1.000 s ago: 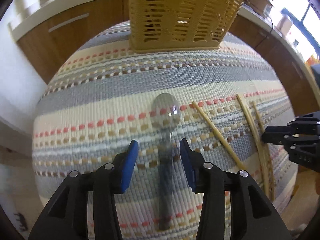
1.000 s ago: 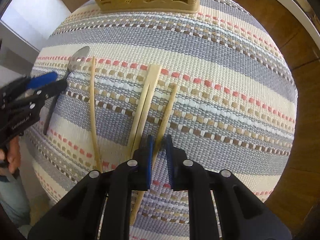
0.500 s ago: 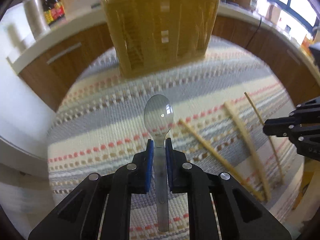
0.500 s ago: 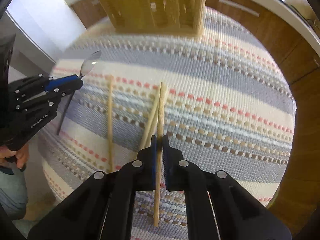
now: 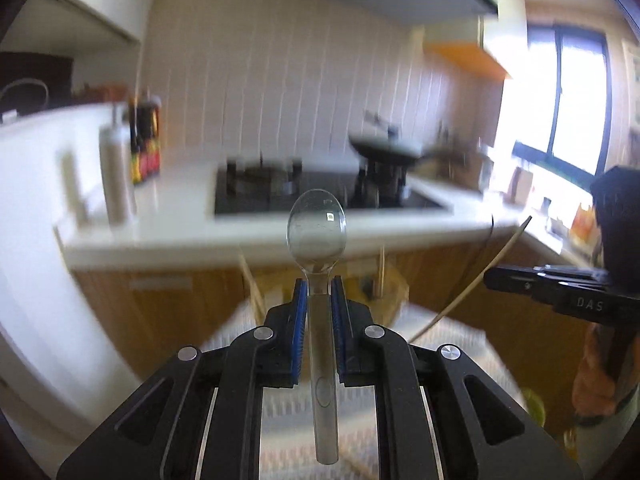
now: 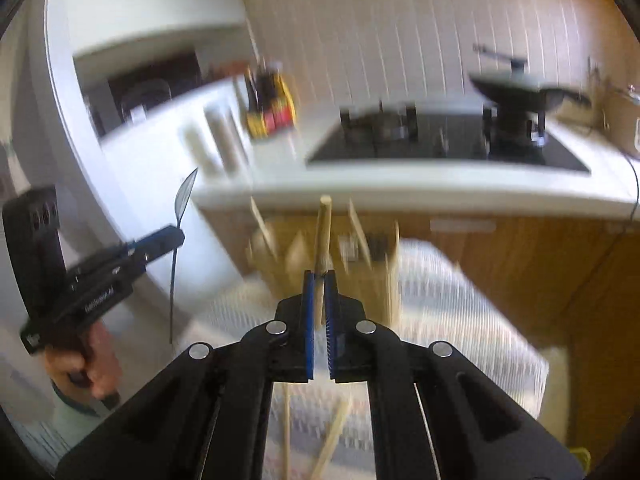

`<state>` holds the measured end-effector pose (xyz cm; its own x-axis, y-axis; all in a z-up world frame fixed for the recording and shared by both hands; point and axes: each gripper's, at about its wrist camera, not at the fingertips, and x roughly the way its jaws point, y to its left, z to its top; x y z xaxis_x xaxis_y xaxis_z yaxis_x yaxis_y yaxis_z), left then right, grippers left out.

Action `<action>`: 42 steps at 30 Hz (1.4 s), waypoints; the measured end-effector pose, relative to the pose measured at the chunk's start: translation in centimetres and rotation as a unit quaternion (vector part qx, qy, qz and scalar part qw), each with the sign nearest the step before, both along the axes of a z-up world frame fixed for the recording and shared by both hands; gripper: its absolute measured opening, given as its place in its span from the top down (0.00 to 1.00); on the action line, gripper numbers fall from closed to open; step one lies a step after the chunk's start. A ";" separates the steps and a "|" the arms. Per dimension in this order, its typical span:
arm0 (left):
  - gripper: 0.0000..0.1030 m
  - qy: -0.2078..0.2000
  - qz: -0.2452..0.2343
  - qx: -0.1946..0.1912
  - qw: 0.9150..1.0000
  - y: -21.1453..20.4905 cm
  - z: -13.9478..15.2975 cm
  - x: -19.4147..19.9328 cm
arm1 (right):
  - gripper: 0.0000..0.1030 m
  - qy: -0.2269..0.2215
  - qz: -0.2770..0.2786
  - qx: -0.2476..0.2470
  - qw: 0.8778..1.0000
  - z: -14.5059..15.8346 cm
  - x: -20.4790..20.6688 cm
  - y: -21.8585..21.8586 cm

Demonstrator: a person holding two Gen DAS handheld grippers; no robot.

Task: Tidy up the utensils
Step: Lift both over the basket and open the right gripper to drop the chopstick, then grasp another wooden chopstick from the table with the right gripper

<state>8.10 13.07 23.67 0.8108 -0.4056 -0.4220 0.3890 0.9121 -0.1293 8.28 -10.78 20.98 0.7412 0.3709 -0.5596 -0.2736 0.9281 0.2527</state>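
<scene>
The left gripper (image 5: 318,292) is clamped on a clear spoon (image 5: 318,224), held above the striped desk (image 5: 452,344). The right gripper (image 6: 319,286) is clamped on a chopstick (image 6: 323,232), raised before the blurred basket (image 6: 372,264). Two chopsticks (image 6: 332,440) are left on the desk.

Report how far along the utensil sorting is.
Done: the basket is too blurred to say whether the sticks in it are sorted utensils. In hand: left tool grips the clear spoon; right tool grips one chopstick, both lifted. Left: chopsticks lying on the striped mat.
</scene>
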 end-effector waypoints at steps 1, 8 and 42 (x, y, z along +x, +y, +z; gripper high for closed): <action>0.90 -0.015 0.003 -0.012 1.000 0.1 1.2 0.7 | 0.97 -0.010 -0.001 0.008 1.000 1.0 0.8 -0.3; 0.90 -0.054 0.008 -0.055 0.997 -0.5 4.2 3.5 | 1.00 -0.007 -0.011 0.030 0.999 4.8 5.5 -2.2; 0.90 -0.028 0.031 -0.071 0.997 10.9 -2.4 3.8 | 0.61 0.178 0.384 -0.340 0.840 -21.6 7.9 22.0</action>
